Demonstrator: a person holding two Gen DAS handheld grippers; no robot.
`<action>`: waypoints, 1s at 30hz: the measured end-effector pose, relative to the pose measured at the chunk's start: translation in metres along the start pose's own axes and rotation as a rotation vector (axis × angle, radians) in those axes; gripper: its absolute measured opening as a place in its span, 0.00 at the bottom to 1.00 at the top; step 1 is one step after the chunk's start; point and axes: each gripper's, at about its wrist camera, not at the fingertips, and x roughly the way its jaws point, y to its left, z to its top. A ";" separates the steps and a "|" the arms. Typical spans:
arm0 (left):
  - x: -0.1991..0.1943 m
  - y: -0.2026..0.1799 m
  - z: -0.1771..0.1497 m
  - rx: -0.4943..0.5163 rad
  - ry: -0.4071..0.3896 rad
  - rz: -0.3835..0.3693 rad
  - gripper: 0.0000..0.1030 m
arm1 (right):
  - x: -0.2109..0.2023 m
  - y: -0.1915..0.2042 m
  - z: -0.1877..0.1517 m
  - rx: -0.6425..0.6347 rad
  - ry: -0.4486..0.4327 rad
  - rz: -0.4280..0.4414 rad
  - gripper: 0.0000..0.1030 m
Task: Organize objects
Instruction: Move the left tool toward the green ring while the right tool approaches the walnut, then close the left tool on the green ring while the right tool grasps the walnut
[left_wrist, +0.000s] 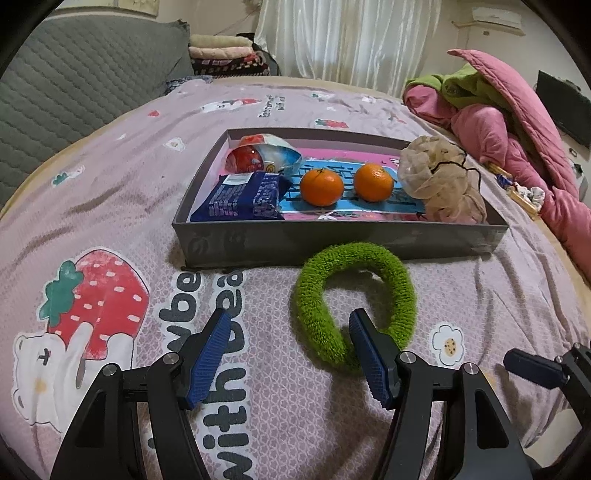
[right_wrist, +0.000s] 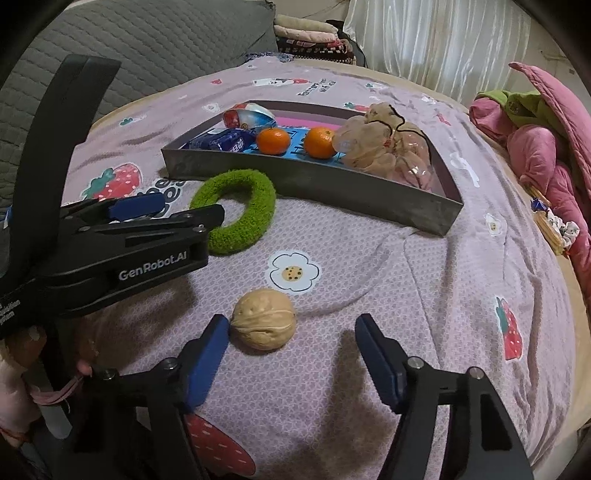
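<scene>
Patterned quilt (left_wrist: 258, 103), fuzzy green ring (left_wrist: 354, 295), wrinkled round walnut (right_wrist: 263, 319), 2 glossy oranges (left_wrist: 321, 186).

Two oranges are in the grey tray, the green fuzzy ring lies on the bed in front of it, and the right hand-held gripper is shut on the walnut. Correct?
Not quite. In the right wrist view the right hand-held gripper is open, with the walnut lying on the bed between its fingers, ungrasped. The rest holds: two oranges in the grey tray, the green fuzzy ring in front.
</scene>
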 end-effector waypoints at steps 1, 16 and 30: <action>0.001 0.000 0.000 -0.001 0.003 0.002 0.66 | 0.000 0.000 0.000 -0.002 0.002 0.001 0.63; 0.015 0.000 0.008 0.008 0.010 0.016 0.66 | 0.004 0.010 0.001 -0.040 0.013 0.037 0.39; 0.017 0.001 0.015 0.000 0.008 -0.035 0.26 | 0.004 0.009 0.003 -0.029 0.010 0.055 0.35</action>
